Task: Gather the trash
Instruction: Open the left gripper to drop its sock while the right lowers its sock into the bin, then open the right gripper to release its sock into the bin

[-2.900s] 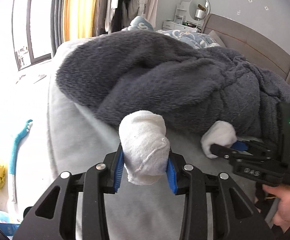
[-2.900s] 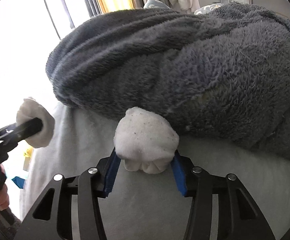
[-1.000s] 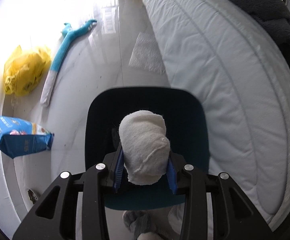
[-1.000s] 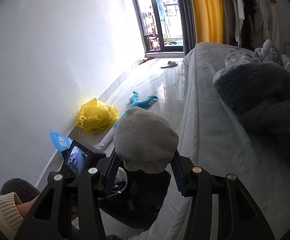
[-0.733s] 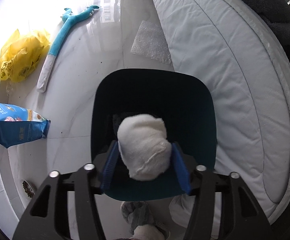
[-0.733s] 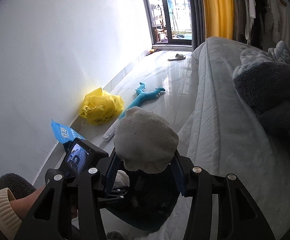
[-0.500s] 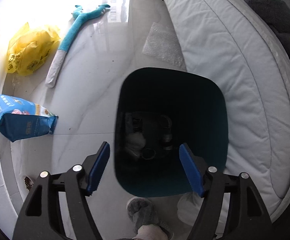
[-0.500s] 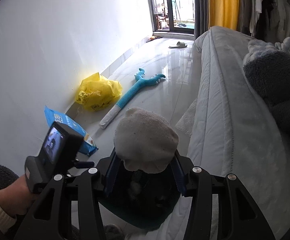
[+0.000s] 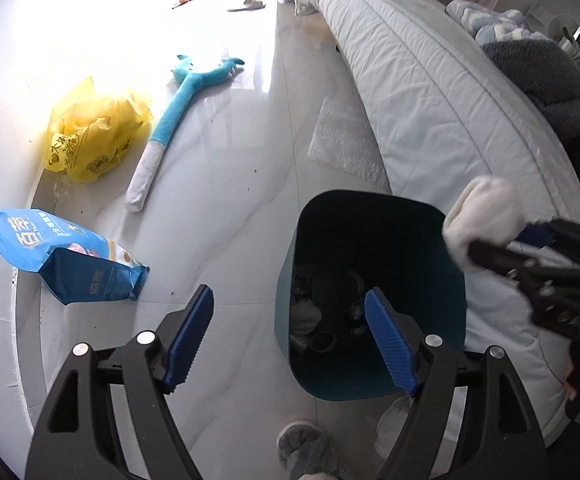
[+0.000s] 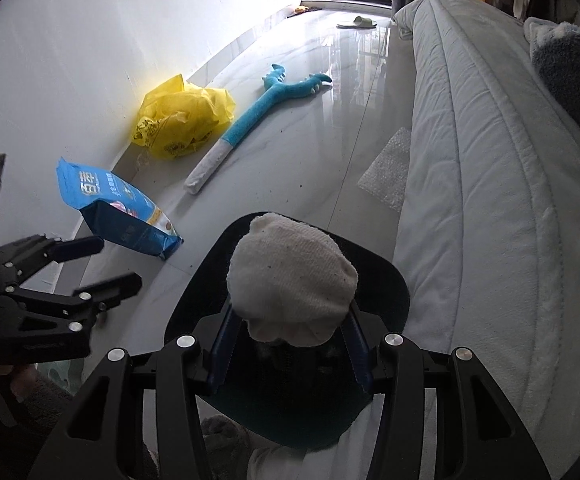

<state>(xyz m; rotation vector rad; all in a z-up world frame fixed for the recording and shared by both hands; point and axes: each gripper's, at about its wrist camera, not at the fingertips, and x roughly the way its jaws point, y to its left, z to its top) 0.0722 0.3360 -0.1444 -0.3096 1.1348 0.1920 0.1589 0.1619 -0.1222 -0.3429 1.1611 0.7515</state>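
Right tongs (image 10: 290, 344) clamped on white wad (image 10: 292, 276), directly above bin (image 10: 394, 280) mouth. Left tongs (image 9: 290, 340) opening, empty, beside bin.

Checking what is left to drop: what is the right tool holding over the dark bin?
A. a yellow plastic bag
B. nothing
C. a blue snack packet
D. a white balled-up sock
D: the right tool is clamped on the white balled-up sock above the dark bin; the yellow plastic bag lies on the floor.

Bin by bed, floor clutter left
Trash bin (image 9: 374, 384) on floor betw bed (image 9: 442, 92) & snack bag (image 9: 58, 256); plastic bag (image 9: 94, 136) + plush toy (image 9: 182, 108) beyond
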